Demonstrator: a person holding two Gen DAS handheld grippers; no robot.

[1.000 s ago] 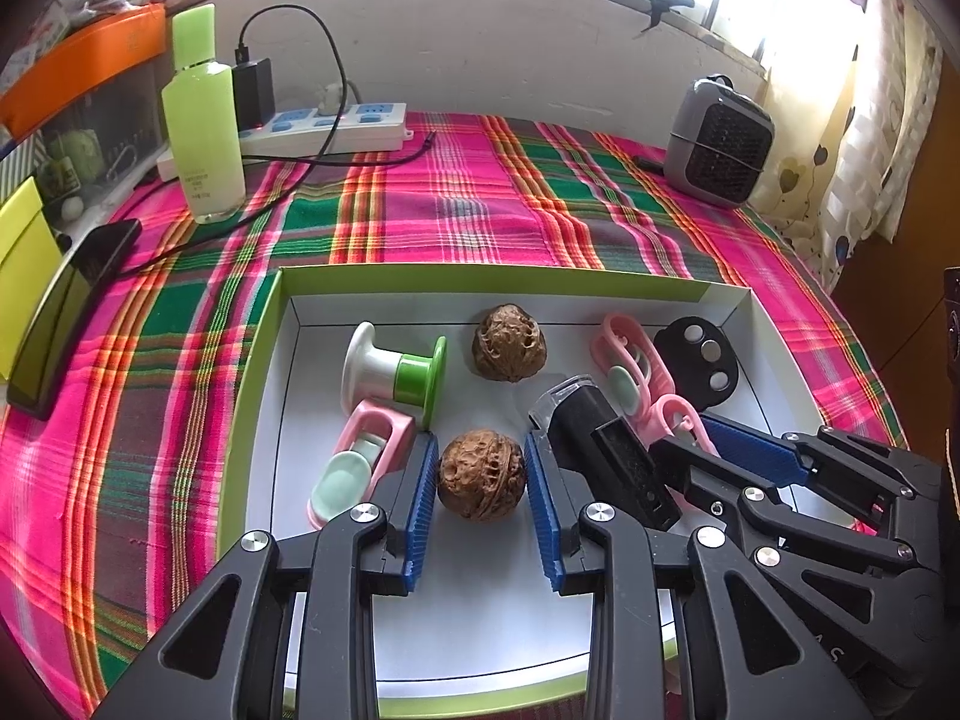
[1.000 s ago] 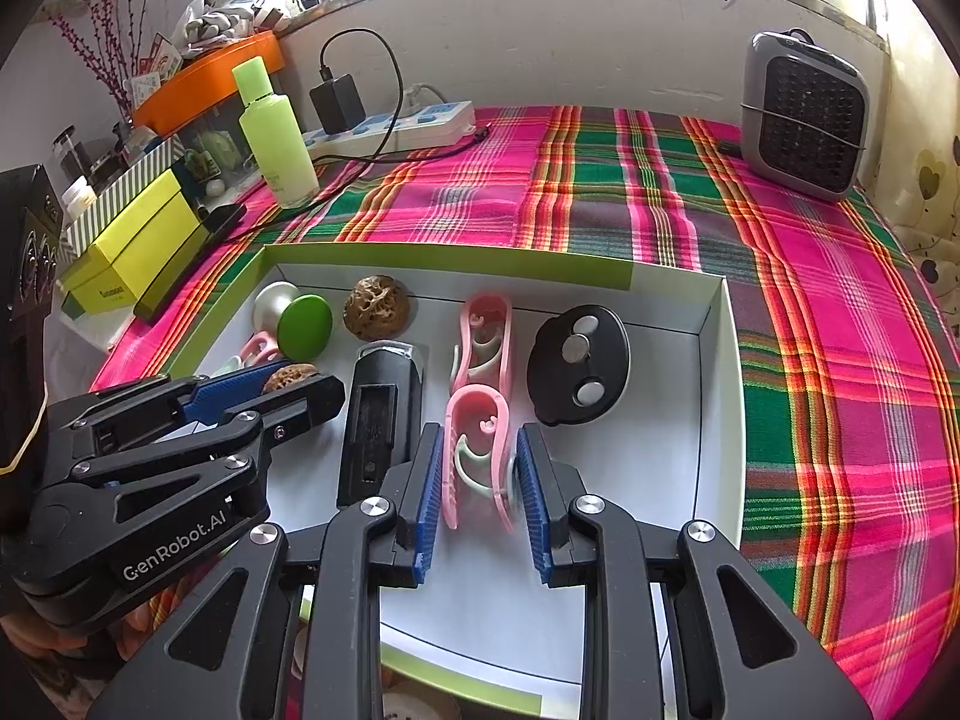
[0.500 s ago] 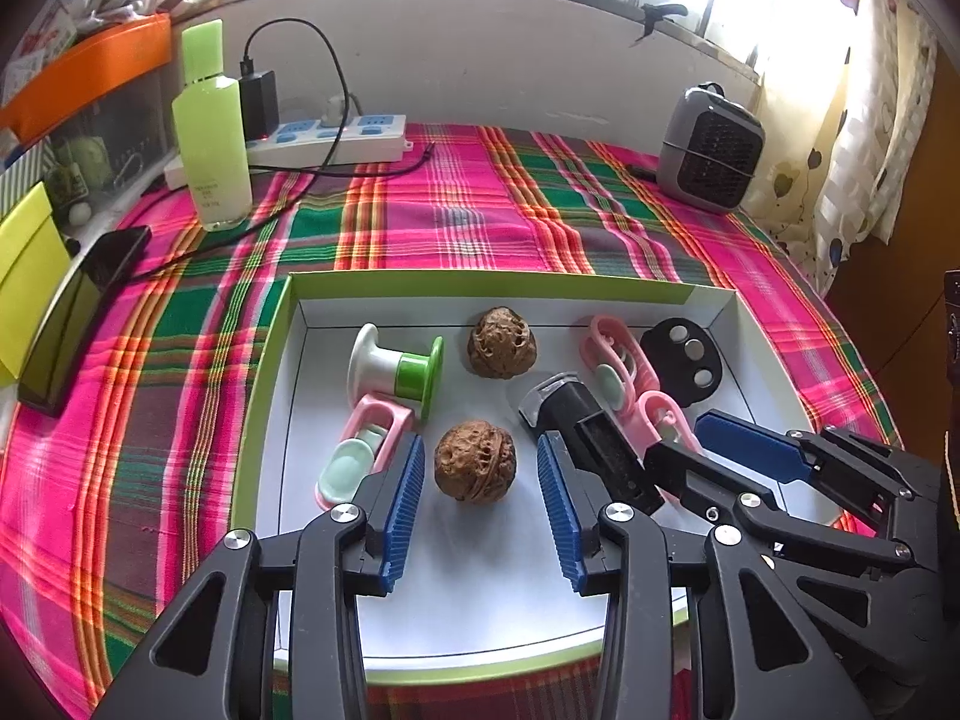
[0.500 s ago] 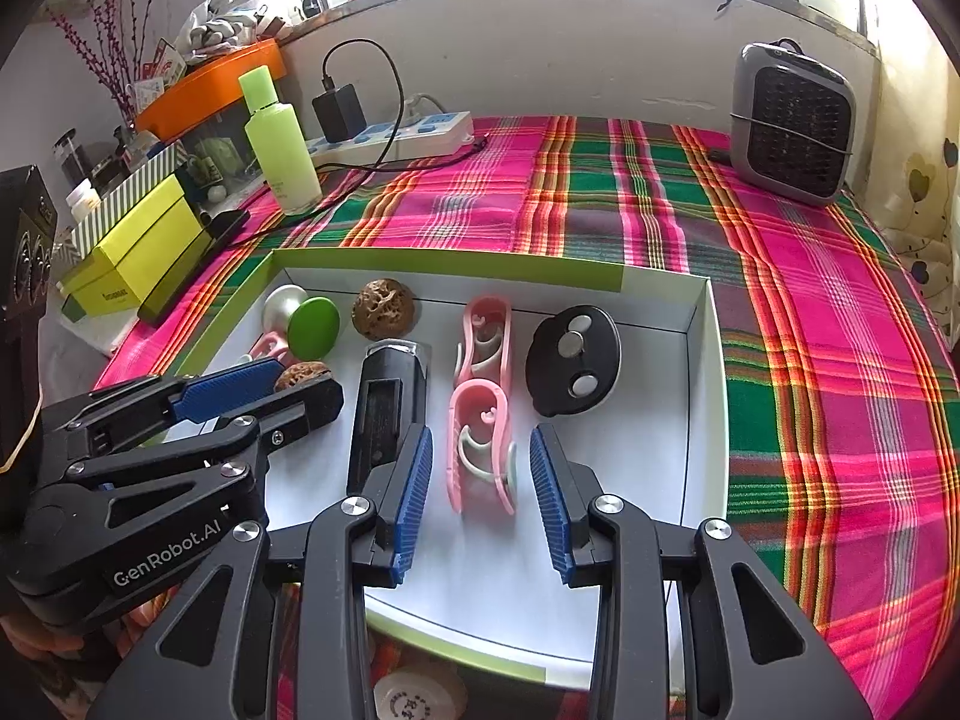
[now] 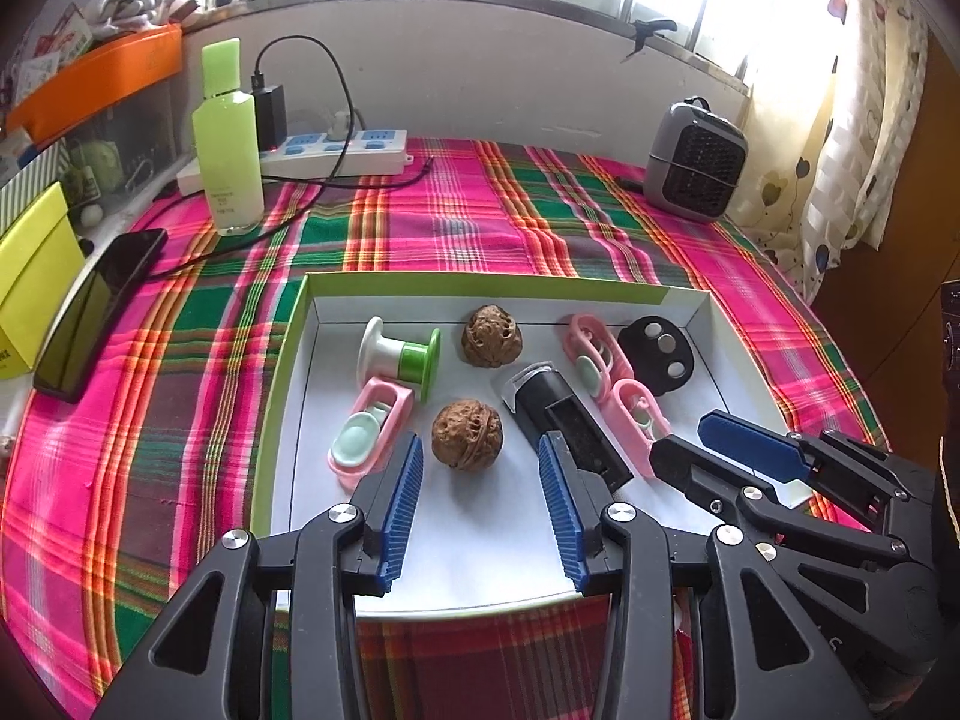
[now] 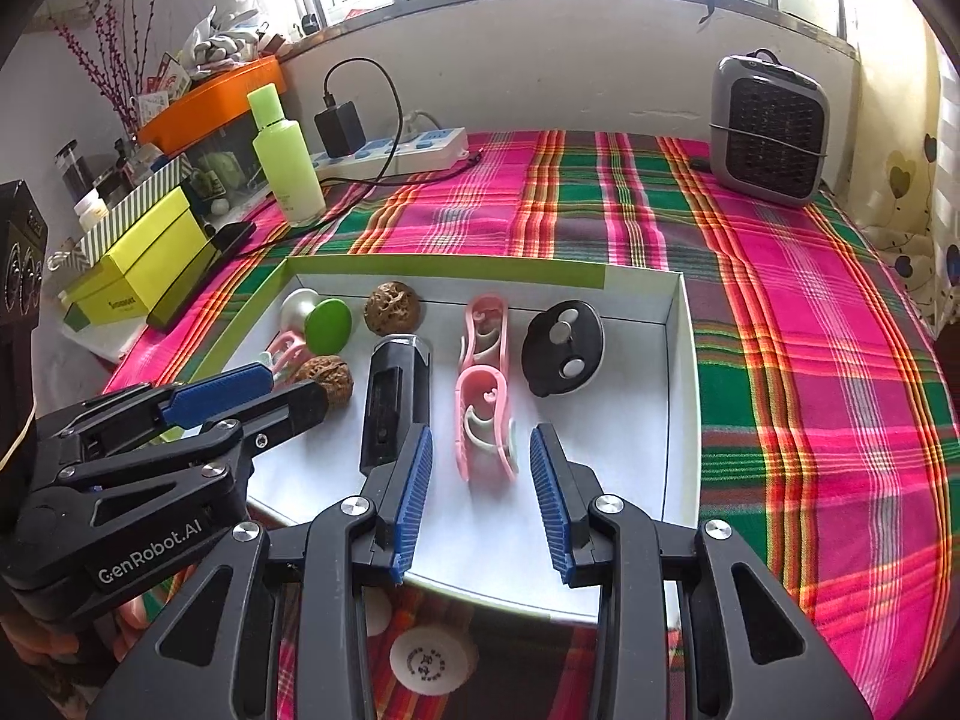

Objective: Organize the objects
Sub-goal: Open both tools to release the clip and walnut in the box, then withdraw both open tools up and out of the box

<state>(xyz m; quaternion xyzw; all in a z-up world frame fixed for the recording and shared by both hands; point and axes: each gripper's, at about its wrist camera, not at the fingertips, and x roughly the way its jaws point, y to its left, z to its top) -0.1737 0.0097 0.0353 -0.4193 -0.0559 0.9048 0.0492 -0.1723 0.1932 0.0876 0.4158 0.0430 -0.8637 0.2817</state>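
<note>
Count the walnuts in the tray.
2. One walnut lies near the tray's far wall, beside the green-and-white spool. The other walnut sits nearer, just ahead of the open left gripper. None seems hidden.

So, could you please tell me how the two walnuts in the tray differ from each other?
The near walnut lies just ahead of the open left tongs, while the far walnut sits near the tray's back wall. The near walnut is beside the pink clip; the far walnut is beside the green-and-white spool. The far one looks slightly more tapered. Both are brown, wrinkled, loose and ungripped.
</note>
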